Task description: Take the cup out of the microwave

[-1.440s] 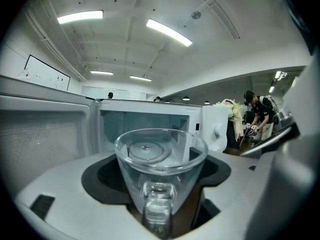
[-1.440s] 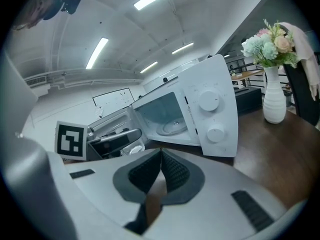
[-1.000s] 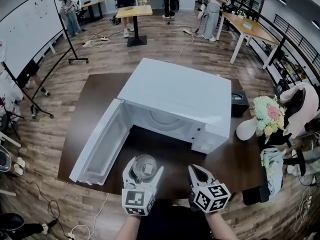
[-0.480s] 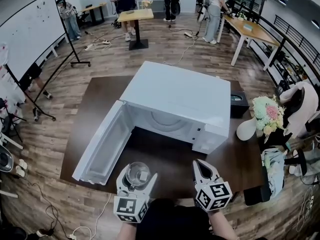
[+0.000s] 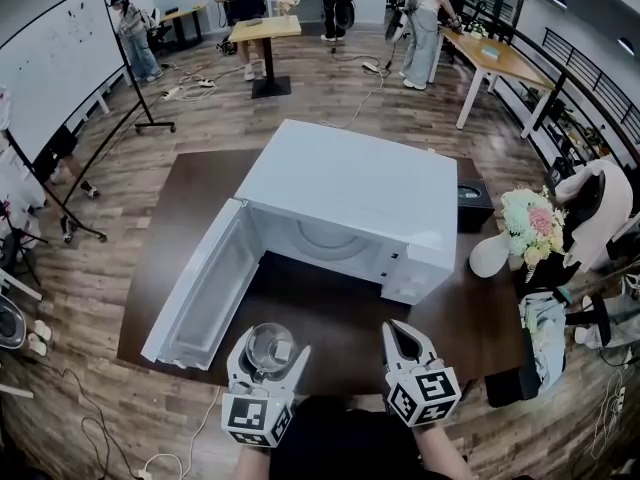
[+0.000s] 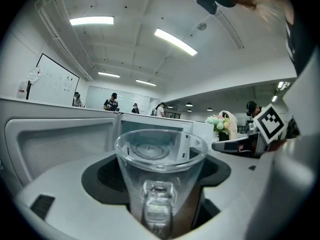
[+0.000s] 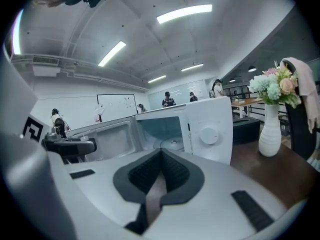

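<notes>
A clear glass cup [image 5: 267, 342] with a handle is held between the jaws of my left gripper [image 5: 269, 349], which is shut on it, in front of the microwave and outside it. In the left gripper view the cup [image 6: 160, 166] fills the space between the two jaws, upright, handle toward the camera. The white microwave [image 5: 350, 188] stands on the dark table [image 5: 190, 198] with its door [image 5: 200, 288] swung open to the left; its cavity [image 5: 322, 242] holds only the turntable. My right gripper [image 5: 399, 328] hovers beside the left one, shut and holding nothing [image 7: 157, 176].
A white vase of flowers [image 5: 522, 236] stands at the table's right edge, also seen in the right gripper view [image 7: 272, 126]. A black box [image 5: 475, 206] sits behind the microwave's right corner. A whiteboard, other tables and several people are further back in the room.
My left gripper has drawn back toward me and a little left with the cup in it. The right gripper rose slightly and rolled a bit.
</notes>
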A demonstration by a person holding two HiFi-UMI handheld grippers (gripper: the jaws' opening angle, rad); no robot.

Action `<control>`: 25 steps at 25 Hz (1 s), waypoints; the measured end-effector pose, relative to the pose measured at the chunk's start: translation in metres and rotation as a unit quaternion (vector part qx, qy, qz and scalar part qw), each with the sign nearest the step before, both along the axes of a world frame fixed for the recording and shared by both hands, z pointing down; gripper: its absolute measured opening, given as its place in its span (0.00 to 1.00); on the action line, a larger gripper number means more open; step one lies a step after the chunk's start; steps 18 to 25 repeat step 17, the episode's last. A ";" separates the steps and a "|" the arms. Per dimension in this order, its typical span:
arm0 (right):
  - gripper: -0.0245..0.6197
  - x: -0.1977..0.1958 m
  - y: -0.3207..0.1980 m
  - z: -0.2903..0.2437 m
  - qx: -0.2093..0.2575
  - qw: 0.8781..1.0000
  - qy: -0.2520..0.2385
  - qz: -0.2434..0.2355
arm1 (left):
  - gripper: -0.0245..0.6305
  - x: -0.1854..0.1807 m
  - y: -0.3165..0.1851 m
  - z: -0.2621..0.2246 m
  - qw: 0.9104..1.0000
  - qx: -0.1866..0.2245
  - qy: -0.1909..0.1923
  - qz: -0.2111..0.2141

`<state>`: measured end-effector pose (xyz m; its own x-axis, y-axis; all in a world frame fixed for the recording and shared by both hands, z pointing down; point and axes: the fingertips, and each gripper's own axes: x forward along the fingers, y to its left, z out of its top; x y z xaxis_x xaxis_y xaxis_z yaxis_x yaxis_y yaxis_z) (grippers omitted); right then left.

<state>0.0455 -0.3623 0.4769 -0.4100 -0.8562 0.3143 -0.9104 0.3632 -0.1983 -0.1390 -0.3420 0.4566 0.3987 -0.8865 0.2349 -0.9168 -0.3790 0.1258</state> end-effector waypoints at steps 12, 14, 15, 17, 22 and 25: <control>0.03 -0.004 0.003 0.002 -0.004 1.000 -0.001 -0.007 | 0.64 0.008 -0.001 0.002 1.000 -0.003 0.001 0.011; 0.03 -0.005 0.003 0.003 -0.005 1.000 -0.002 -0.009 | 0.64 0.010 -0.002 0.002 1.000 -0.003 0.002 0.012; 0.03 -0.006 0.003 0.004 -0.006 1.000 -0.003 -0.011 | 0.64 0.010 -0.003 0.002 1.000 -0.003 0.002 0.012; 0.03 -0.008 0.002 0.004 -0.008 1.000 -0.005 -0.015 | 0.64 0.011 -0.004 0.001 1.000 -0.003 0.003 0.011; 0.03 -0.008 0.002 0.004 -0.008 1.000 -0.005 -0.015 | 0.64 0.011 -0.004 0.001 1.000 -0.003 0.003 0.011; 0.03 -0.008 0.002 0.004 -0.008 1.000 -0.005 -0.015 | 0.64 0.011 -0.004 0.001 1.000 -0.003 0.003 0.011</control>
